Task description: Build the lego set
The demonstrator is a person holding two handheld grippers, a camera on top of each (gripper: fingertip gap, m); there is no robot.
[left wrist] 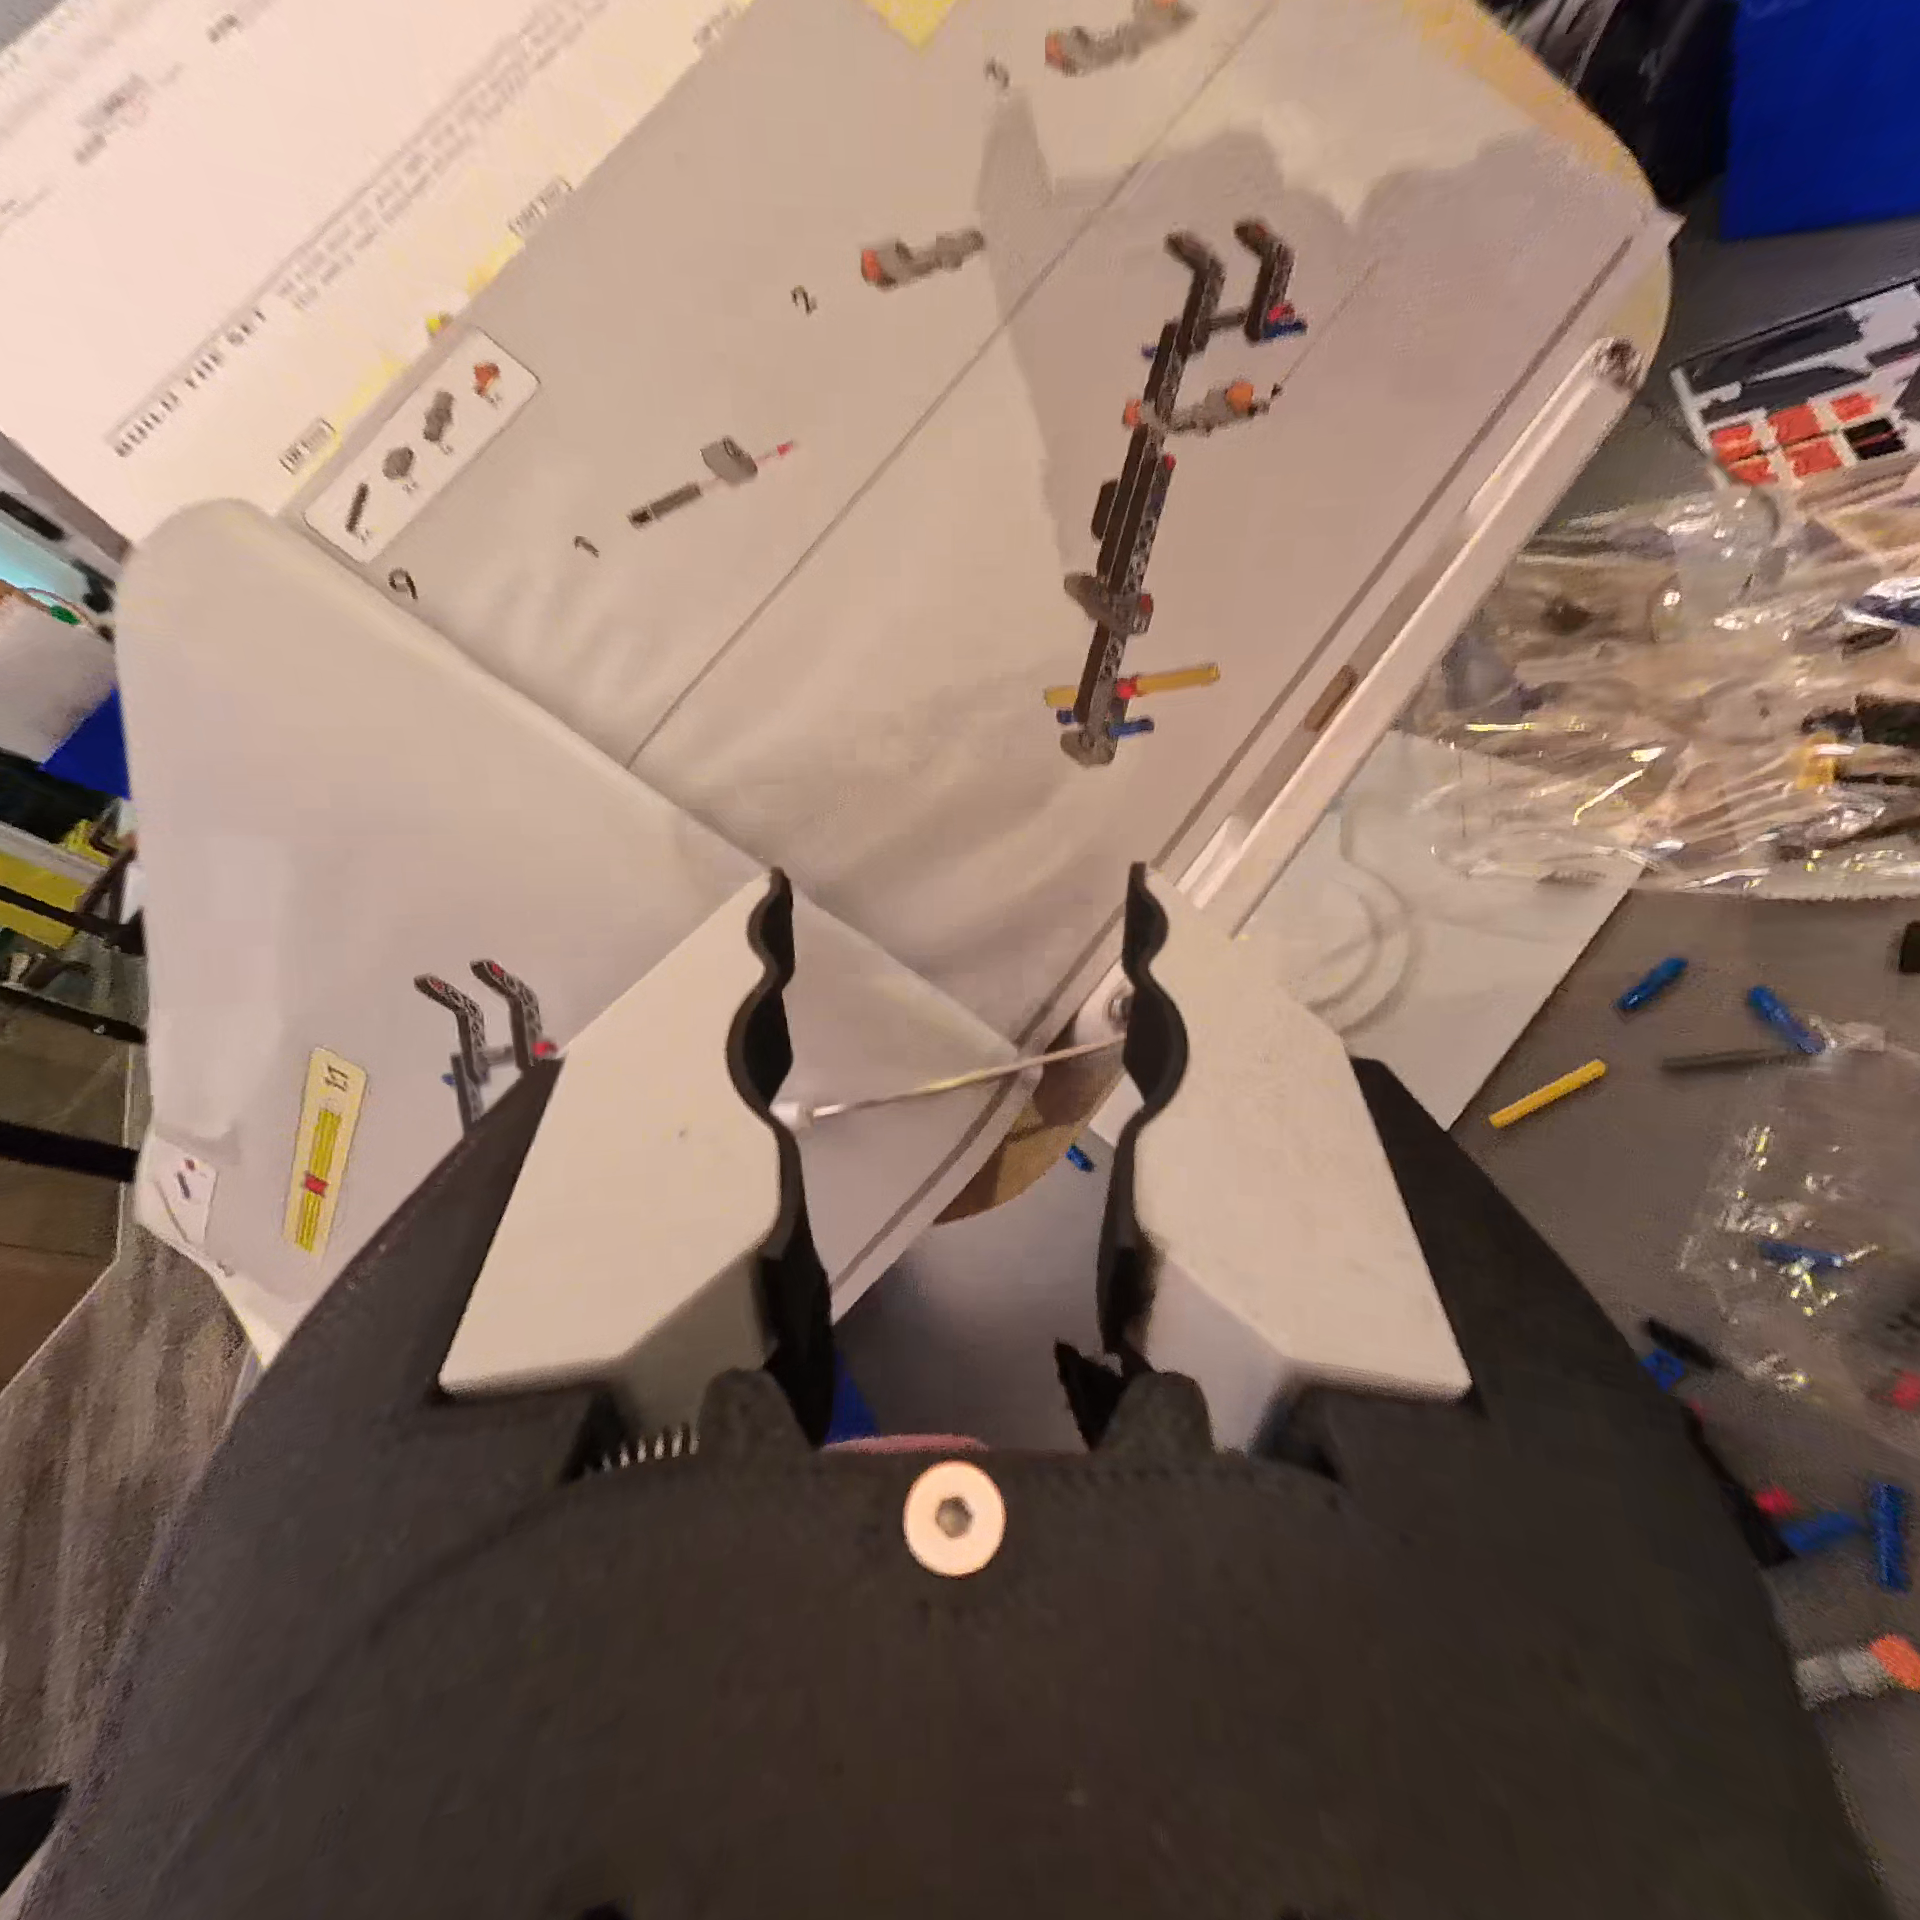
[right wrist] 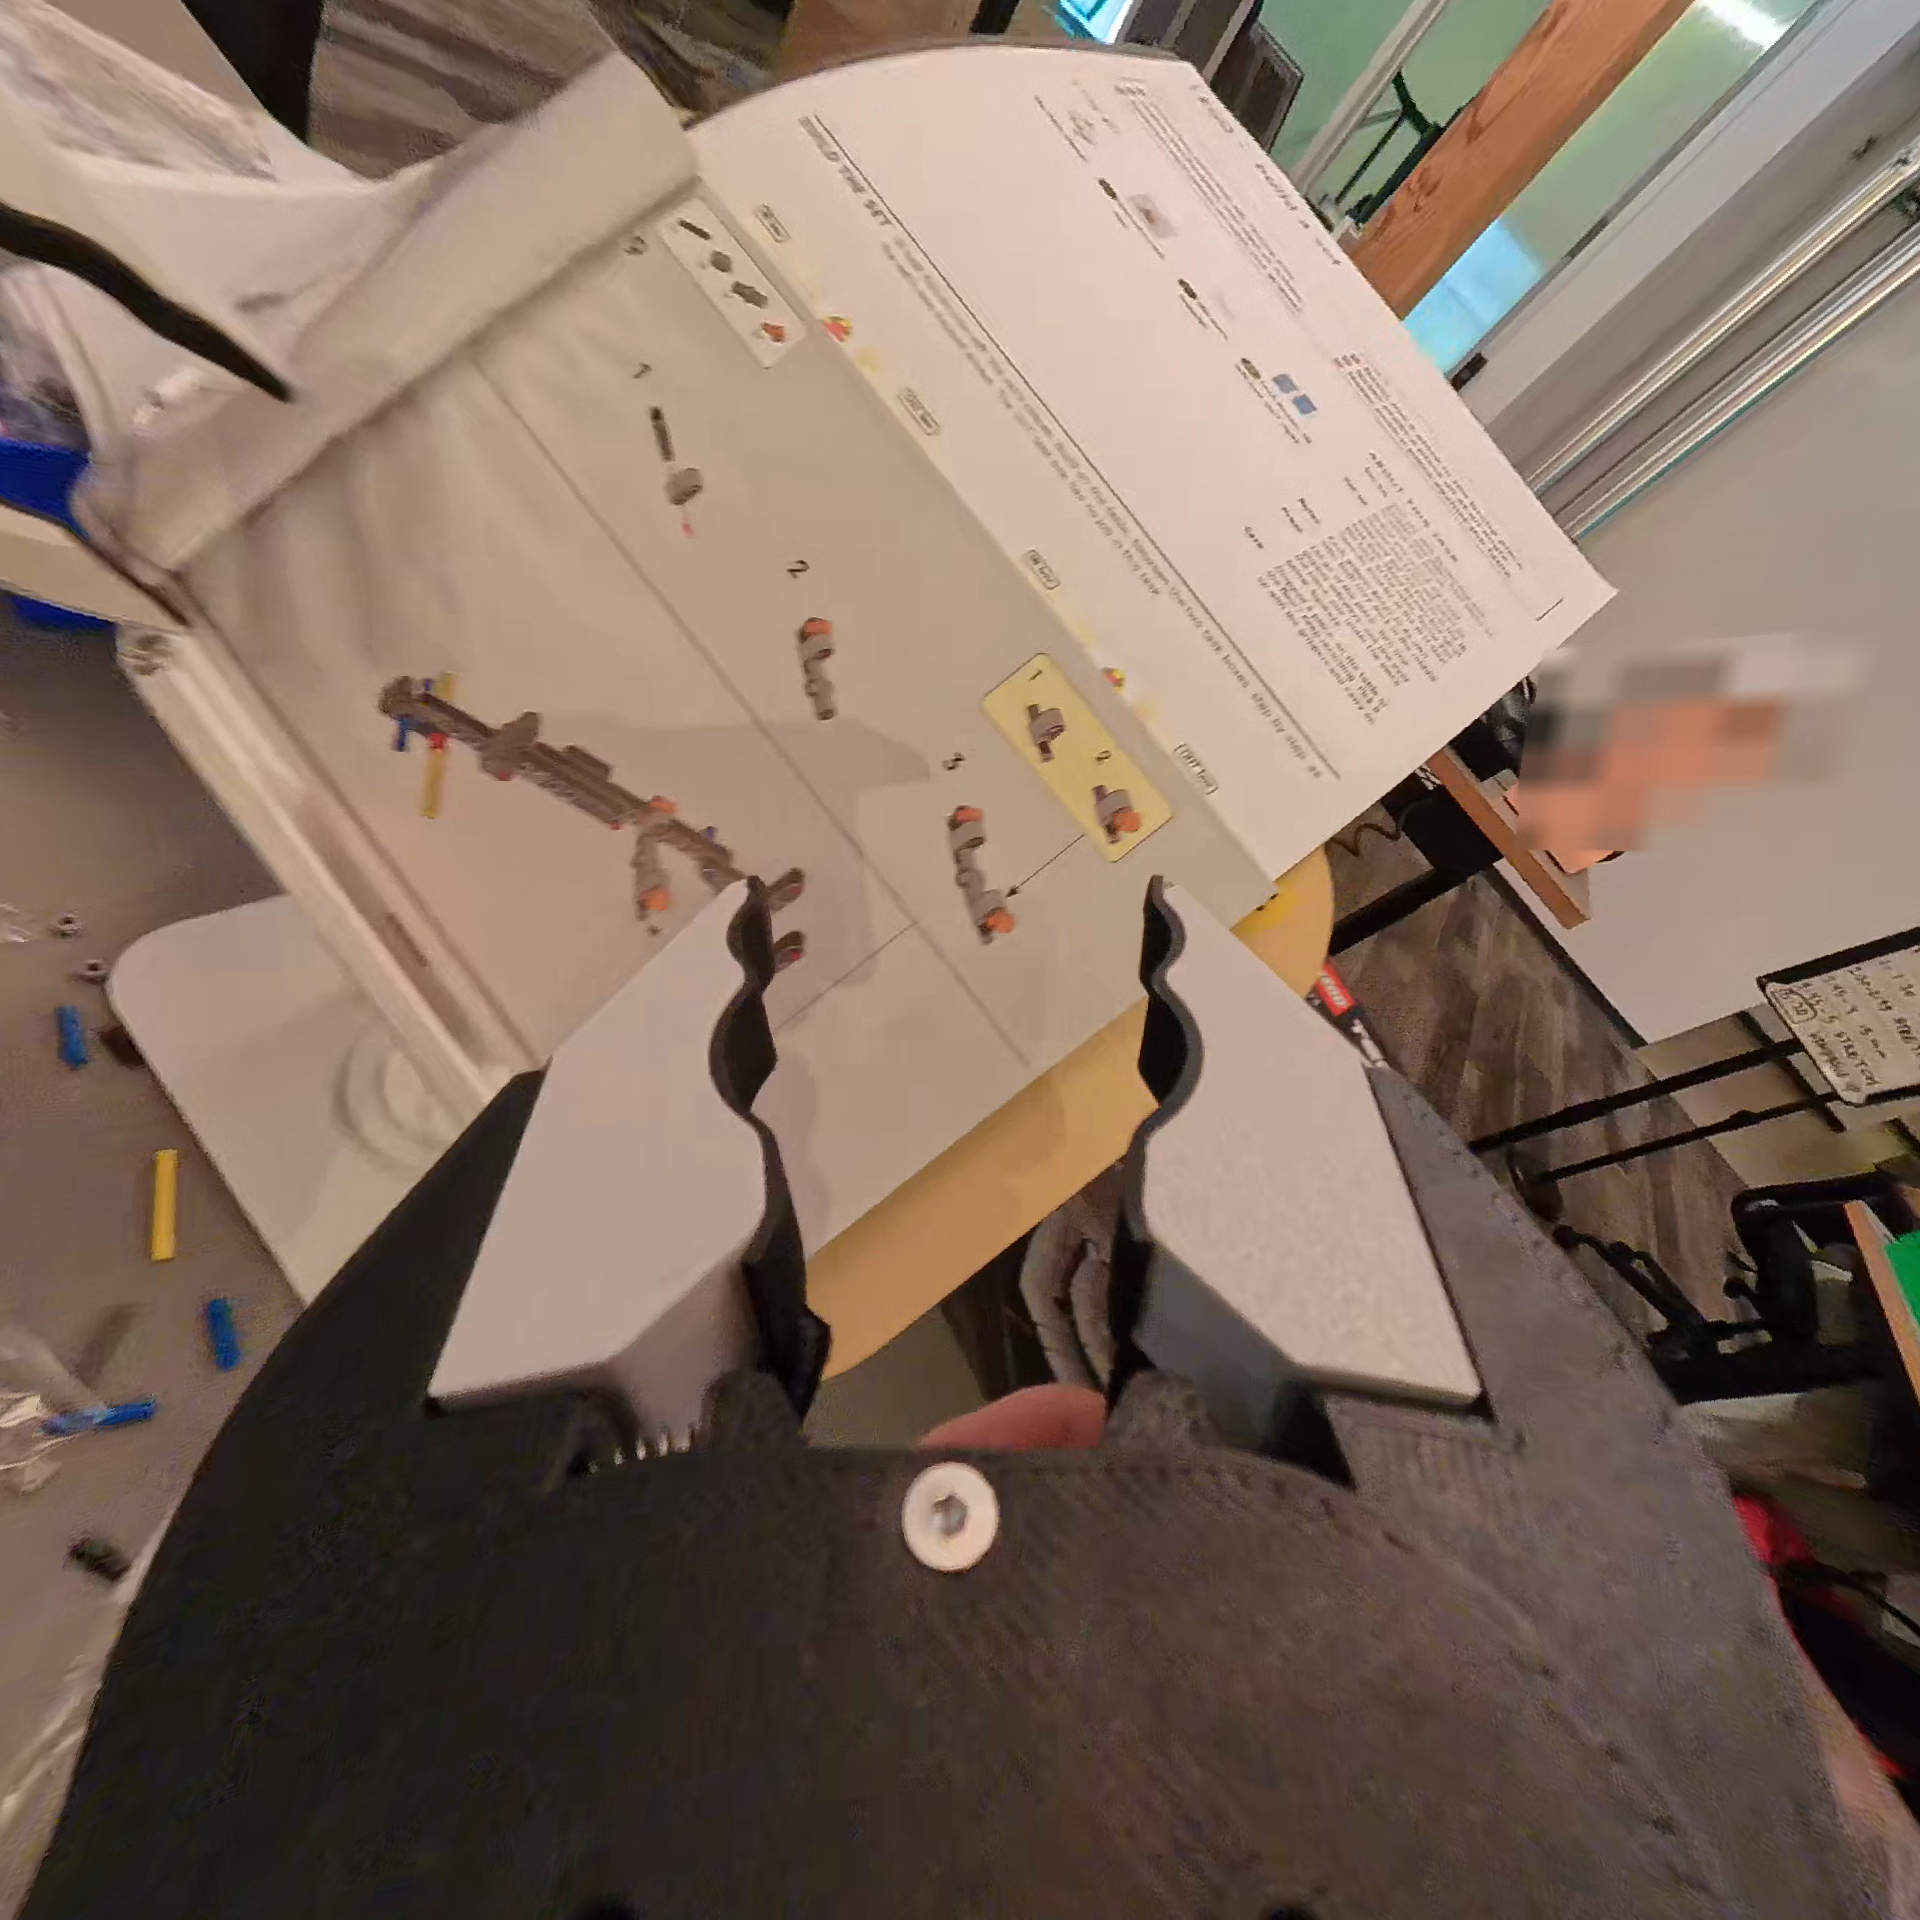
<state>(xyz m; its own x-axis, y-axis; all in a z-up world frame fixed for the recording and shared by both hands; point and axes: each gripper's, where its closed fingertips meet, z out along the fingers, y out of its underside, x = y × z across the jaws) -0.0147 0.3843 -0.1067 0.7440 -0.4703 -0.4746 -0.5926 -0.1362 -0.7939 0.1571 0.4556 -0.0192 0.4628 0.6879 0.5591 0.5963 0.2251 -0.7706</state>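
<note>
The open instruction booklet (left wrist: 831,520) rests on a white stand (left wrist: 1434,665) and shows drawings of a long grey beam assembly. Its left page (left wrist: 416,831) is lifted and curled. My left gripper (left wrist: 956,904) is open and empty, just in front of the booklet's lower edge, with a thin wire page holder (left wrist: 935,1086) crossing between its fingers. My right gripper (right wrist: 953,894) is open and empty in front of the booklet (right wrist: 727,623). The left gripper's finger (right wrist: 156,291) shows at the top left of the right wrist view, by the lifted page (right wrist: 468,260); contact is unclear.
Loose pieces lie on the grey table: a yellow axle (left wrist: 1546,1093), blue pins (left wrist: 1652,983) and clear plastic bags (left wrist: 1704,707). A sticker sheet (left wrist: 1808,416) lies far right. The right wrist view shows the stand's base (right wrist: 239,1039), a yellow axle (right wrist: 164,1205) and the table's rounded edge (right wrist: 987,1195). The yellow axle (left wrist: 1546,1093) is about 20 cm from my left fingertips. It turns up in the right wrist view (right wrist: 167,1199) as well.
</note>
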